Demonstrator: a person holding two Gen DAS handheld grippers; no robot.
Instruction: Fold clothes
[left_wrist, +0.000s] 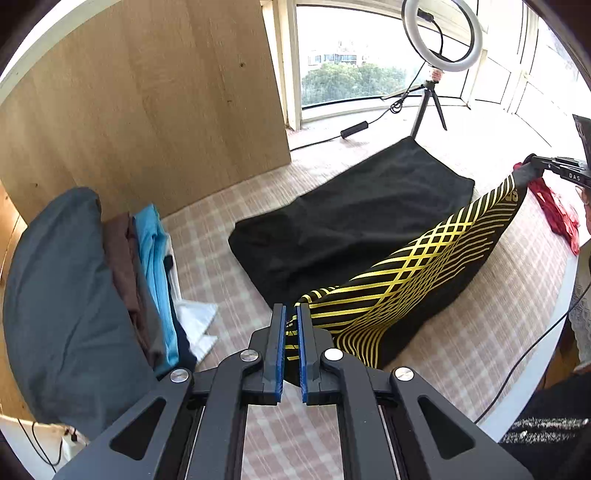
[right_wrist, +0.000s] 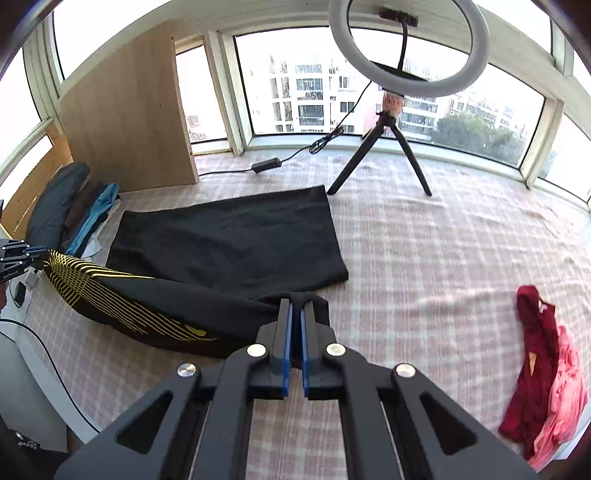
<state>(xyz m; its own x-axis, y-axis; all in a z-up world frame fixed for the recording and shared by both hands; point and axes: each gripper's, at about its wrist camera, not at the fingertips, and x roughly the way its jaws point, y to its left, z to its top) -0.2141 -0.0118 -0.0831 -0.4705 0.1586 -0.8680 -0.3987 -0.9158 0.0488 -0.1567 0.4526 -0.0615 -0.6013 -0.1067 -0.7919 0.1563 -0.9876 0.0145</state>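
Observation:
A black garment with yellow wavy lines (left_wrist: 424, 269) is lifted at its near edge, and its far half (left_wrist: 351, 218) lies flat on the checked bed cover. My left gripper (left_wrist: 291, 314) is shut on one corner of it. My right gripper (right_wrist: 296, 308) is shut on the other corner, plain black there (right_wrist: 310, 297). The raised edge (right_wrist: 122, 295) stretches between the two grippers. In the left wrist view the right gripper (left_wrist: 532, 162) shows at the far right, holding the cloth. In the right wrist view the left gripper (right_wrist: 35, 254) shows at the far left.
A stack of folded clothes (left_wrist: 147, 277) leans on a dark grey pillow (left_wrist: 55, 295) at the left. Red and pink clothes (right_wrist: 543, 369) lie at the right. A ring light on a tripod (right_wrist: 388, 122) stands at the back, its cable (right_wrist: 266, 164) on the cover. A wooden board (left_wrist: 147, 103) stands back left.

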